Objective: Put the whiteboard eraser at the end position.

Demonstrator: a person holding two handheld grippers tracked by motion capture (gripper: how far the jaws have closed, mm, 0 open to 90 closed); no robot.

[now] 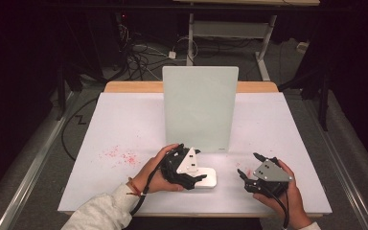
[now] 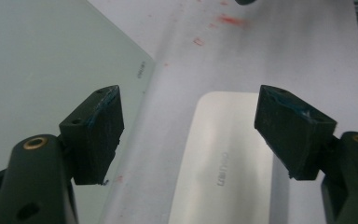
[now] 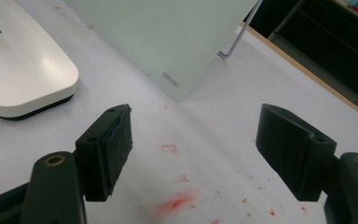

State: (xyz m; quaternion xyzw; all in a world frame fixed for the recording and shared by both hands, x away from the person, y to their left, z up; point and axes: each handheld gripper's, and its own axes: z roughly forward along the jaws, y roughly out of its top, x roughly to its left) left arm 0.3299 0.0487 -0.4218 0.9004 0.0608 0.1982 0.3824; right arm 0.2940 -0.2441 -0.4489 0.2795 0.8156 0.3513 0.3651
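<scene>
— Whiteboard eraser (image 1: 205,178): where does it lie?
— On the white table (image 1: 124,124), near the front edge, just in front of the upright pale glass board (image 1: 200,108). The left gripper (image 1: 191,167) hangs right over it, jaws spread wide on either side and closed on nothing.
— And the room?
— Dark, with a grey floor (image 1: 38,163), tangled cables (image 1: 139,55) and a desk frame (image 1: 230,28) behind the table.
— The right gripper (image 1: 249,165)?
— Low over bare table to the eraser's right, jaws wide apart, empty.
— Smaller marks?
— Red smudges (image 1: 122,155) speckle the tabletop at left and between the right jaws.
</scene>
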